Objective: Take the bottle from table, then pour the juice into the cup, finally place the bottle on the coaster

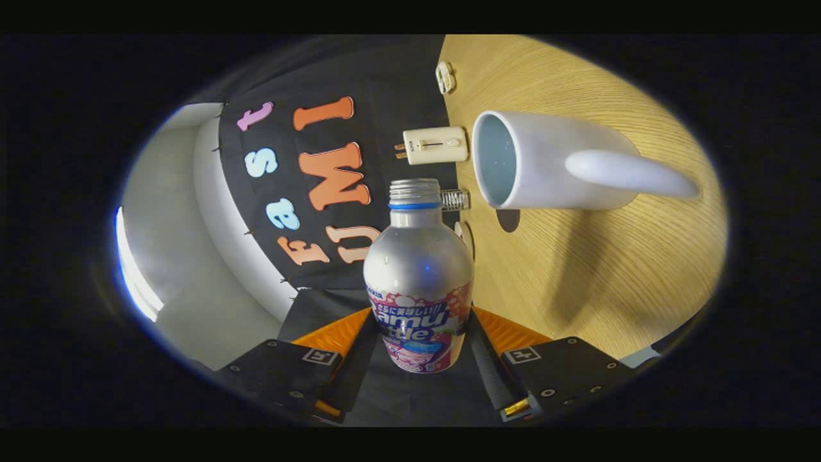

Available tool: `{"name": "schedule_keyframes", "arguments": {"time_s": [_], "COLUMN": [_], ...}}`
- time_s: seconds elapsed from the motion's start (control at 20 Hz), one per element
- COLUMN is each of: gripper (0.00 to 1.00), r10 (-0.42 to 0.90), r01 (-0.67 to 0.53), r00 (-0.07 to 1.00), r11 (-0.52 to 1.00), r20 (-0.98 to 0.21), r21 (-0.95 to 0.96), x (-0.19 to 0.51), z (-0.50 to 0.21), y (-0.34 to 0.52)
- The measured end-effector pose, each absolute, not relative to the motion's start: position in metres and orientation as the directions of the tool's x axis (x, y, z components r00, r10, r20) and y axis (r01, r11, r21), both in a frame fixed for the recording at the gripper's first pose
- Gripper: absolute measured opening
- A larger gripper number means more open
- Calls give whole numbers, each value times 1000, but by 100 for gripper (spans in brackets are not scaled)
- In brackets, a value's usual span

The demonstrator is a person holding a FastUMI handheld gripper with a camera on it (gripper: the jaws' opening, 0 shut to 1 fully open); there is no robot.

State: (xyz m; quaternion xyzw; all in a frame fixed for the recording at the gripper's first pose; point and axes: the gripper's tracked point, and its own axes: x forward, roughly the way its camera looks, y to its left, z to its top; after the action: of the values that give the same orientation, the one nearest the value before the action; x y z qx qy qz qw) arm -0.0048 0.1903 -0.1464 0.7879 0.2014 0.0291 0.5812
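Note:
A silver bottle [418, 269] with a pink and blue label sits between my fingers [356, 353], its cap off and its threaded neck bare. My gripper [420, 333] is shut on the bottle's lower body and is rolled far over, so the bottle lies roughly level with the wooden table [609, 289]. A white cup [545, 170] with a long handle stands on the table beyond the bottle. The cup's mouth is open and its inside looks pale. The bottle's neck points past the cup's rim, a short way off to its side, and they are not touching.
A cream plug-like piece [436, 145] and a smaller one [445, 77] lie at the table's edge by the black cloth wall. A small metal spring [454, 199] sits behind the bottle's neck. A dark round patch [508, 220] marks the table beside the cup.

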Motion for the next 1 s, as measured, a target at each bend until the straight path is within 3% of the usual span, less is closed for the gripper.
{"name": "schedule_keyframes", "arguments": {"time_s": [1.0], "gripper": [78], "r10": [327], "r01": [256], "r00": [938], "r11": [-431], "r20": [-114], "r21": [866], "x": [8], "z": [-134], "y": [180]}}
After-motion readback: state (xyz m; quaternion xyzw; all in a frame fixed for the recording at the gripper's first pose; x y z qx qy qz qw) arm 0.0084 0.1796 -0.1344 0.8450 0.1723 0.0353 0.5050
